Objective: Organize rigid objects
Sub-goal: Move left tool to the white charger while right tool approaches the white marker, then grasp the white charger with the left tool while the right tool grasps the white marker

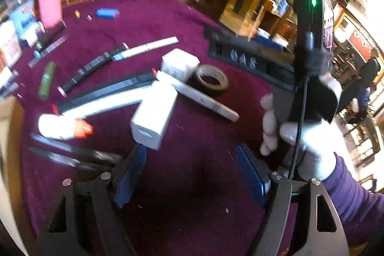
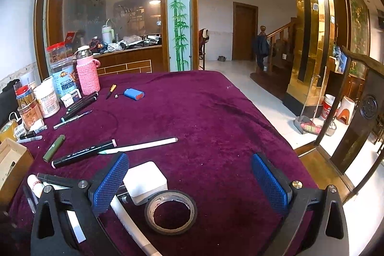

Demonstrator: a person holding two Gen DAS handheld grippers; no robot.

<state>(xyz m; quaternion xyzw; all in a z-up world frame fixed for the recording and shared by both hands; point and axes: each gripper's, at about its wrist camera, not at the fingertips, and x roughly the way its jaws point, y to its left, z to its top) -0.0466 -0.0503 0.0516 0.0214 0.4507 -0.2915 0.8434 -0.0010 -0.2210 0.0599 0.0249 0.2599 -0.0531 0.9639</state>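
Observation:
My left gripper [image 1: 192, 174] is open and empty above the maroon tablecloth [image 1: 187, 196]. Just ahead of its left finger lies a white charger block [image 1: 153, 114], with a second white block [image 1: 180, 64], a black tape roll [image 1: 211, 79] and white and black pens [image 1: 148, 47] behind. My right gripper [image 2: 189, 184] is open and empty, low over the cloth [image 2: 216, 124]. The tape roll [image 2: 171, 211] and a white block [image 2: 145, 181] lie between its fingers. A black marker [image 2: 81, 154] and a white pen [image 2: 141, 145] lie ahead. The right gripper's handle [image 1: 309, 78] shows in the left view, held by a gloved hand.
Jars, a pink-sleeved bottle [image 2: 87, 71], a blue battery pack [image 2: 134, 94], pens and a green tube [image 2: 54, 148] crowd the table's left. A cardboard box [image 2: 12, 160] sits at the left edge. The table's right edge drops to a tiled floor beside a wooden chair [image 2: 360, 112].

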